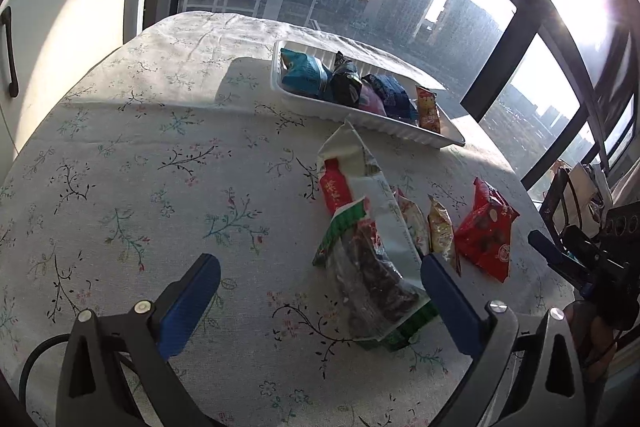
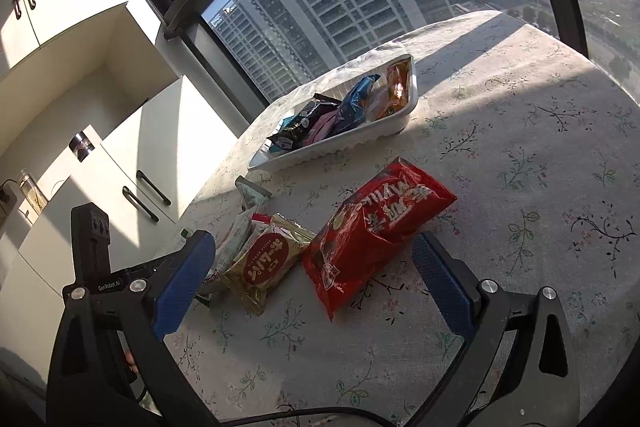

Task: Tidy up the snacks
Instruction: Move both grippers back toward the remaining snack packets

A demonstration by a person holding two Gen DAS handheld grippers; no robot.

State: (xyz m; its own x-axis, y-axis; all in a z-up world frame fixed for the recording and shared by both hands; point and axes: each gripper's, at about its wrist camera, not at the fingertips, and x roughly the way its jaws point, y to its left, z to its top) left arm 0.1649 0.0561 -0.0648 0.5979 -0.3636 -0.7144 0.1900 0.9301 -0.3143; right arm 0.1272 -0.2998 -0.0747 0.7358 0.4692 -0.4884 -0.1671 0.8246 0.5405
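With tray part-filled, pickup step: right gripper spread wide, empty, red snack bag between fingers; clamp next. Left gripper released.

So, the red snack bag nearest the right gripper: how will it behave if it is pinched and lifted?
The red bag looks puffed, so it is probably light and would give under the jaws. Its glossy, creased film may slip and sag at the free end. It lies flat on the tablecloth, so rolling seems unlikely.
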